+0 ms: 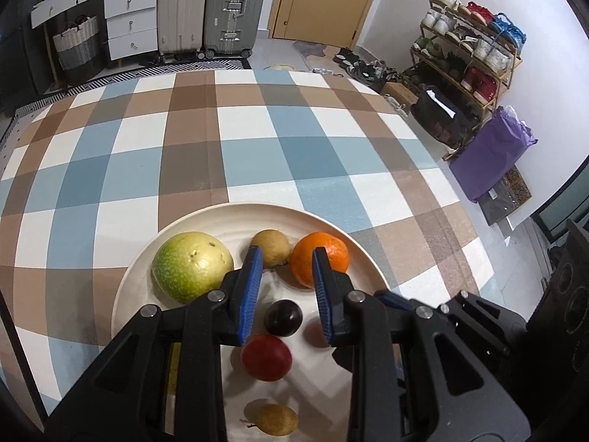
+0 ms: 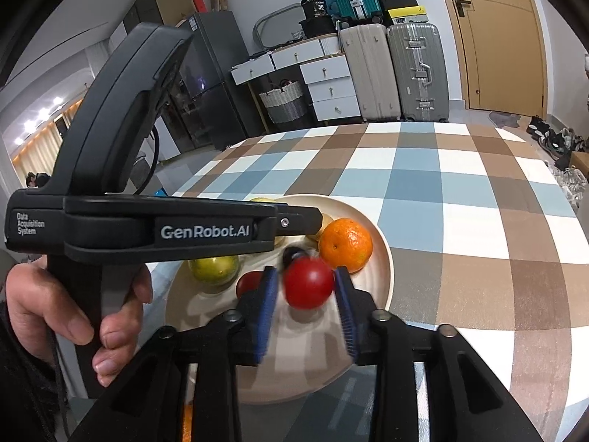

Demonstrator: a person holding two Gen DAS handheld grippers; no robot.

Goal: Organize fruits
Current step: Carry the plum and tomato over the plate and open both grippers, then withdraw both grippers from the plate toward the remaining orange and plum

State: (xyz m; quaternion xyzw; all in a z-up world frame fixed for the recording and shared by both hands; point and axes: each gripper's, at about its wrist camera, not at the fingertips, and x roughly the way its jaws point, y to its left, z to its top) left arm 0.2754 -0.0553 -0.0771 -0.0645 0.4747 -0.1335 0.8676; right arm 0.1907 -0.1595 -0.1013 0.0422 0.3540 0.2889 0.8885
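A cream plate [image 1: 235, 226] [image 2: 294, 364] holds a large green-yellow citrus [image 1: 191, 270], an orange [image 1: 319, 263] [image 2: 345, 245], a dark plum [image 1: 283, 318], a red fruit [image 1: 265, 357] and two small brown fruits [image 1: 271, 246]. My left gripper [image 1: 287, 258] hovers over the plate's middle, drawn in to a narrow gap with nothing between the pads. From the right wrist view it [image 2: 316, 221] reaches in sideways, held by a hand [image 2: 110, 313]. My right gripper [image 2: 305, 270] is low over the plate. A second red fruit [image 2: 308, 281], blurred, lies between its pads, which do not press on it.
The plate sits near the front of a table under a blue, brown and white checked cloth [image 1: 257, 129] [image 2: 441, 202]. Beyond the far edge stand suitcases [image 1: 235, 11], white drawers [image 1: 130, 25] and a shoe rack [image 1: 467, 55].
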